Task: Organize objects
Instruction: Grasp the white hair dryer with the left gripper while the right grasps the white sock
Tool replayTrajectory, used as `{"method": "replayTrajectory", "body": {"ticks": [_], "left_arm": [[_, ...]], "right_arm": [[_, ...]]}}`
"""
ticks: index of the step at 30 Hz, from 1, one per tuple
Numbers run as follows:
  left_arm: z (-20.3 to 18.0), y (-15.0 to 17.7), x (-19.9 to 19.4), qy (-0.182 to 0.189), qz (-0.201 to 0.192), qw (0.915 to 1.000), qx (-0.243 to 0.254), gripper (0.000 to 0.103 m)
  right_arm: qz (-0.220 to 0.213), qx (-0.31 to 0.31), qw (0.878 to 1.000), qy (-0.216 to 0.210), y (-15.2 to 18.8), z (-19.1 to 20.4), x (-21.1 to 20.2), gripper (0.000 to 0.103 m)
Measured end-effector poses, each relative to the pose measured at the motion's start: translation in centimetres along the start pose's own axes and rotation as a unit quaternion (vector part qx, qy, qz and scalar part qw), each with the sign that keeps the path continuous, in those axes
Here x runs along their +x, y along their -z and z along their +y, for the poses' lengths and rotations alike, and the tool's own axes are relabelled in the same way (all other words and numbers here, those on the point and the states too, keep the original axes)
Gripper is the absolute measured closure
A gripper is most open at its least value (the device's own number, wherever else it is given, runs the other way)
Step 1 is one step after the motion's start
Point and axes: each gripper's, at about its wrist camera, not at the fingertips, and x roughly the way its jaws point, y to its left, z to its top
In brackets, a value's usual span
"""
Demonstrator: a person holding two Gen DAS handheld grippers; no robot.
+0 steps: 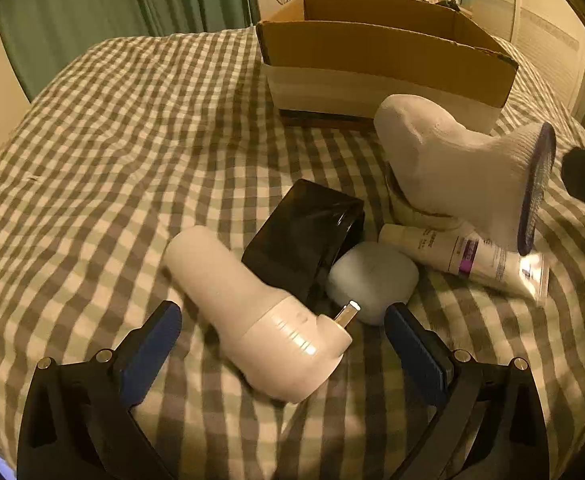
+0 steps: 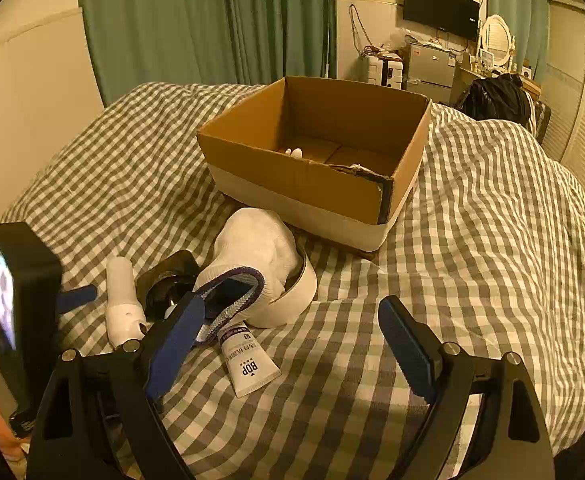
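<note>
A pile of objects lies on the checked bed. A white handheld device with a metal tip lies between the fingers of my open left gripper, untouched. Beyond it sit a black glossy case, a pale rounded pouch, a white tube and a white sock with a purple cuff draped over a white bowl. My right gripper is open, its left finger near the sock's cuff.
An open cardboard box stands farther back on the bed, with small white items inside. The left gripper's body shows at the right wrist view's left edge. Green curtains, a TV and furniture stand behind.
</note>
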Motion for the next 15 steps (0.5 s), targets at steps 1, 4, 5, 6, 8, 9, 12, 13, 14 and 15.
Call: {"method": "replayTrajectory", "body": {"ticks": [1,4,5,6,8,9,12,13,14,15], "left_arm": [[0.0,0.0,0.3,0.002,0.003,1.0,0.001,0.0],[-0.6,0.4,0.1,0.005,0.004,0.9999,0.013,0.01],[-0.6,0.5,-0.1,0.009,0.002,0.9999,0.014,0.017],[-0.6,0.5,-0.3,0.013,0.003,0.9998,0.013,0.022],[-0.4,0.6,-0.4,0.029,0.01,0.9995,0.009,0.032],[-0.3,0.6,-0.4,0.035,0.013,0.9993,0.007,0.033],[-0.2,0.8,-1.1,0.044,0.01,0.999,0.004,0.034],[0.0,0.8,-1.5,0.048,0.007,0.9988,0.001,0.034],[0.1,0.9,-2.0,0.052,0.002,0.9986,-0.002,0.034],[0.3,0.8,-2.4,0.055,-0.002,0.9985,-0.005,0.034]], "right_arm": [[-0.001,0.003,1.0,-0.001,0.1,-0.1,0.0,0.014],[0.0,0.013,1.0,-0.001,0.2,-0.3,0.0,0.014],[-0.001,0.013,1.0,0.0,0.2,-0.3,-0.1,0.014],[-0.002,0.014,1.0,0.0,0.2,-0.2,-0.2,0.014],[-0.005,0.014,1.0,0.002,0.2,-0.2,-0.3,0.014],[-0.006,0.014,1.0,0.003,0.3,-0.1,-0.3,0.014],[-0.006,0.013,1.0,0.006,0.3,0.0,-0.4,0.014],[-0.006,0.013,1.0,0.007,0.3,0.0,-0.4,0.014],[-0.005,0.012,1.0,0.008,0.3,0.0,-0.4,0.014],[-0.005,0.012,1.0,0.009,0.3,0.0,-0.4,0.014]]}}
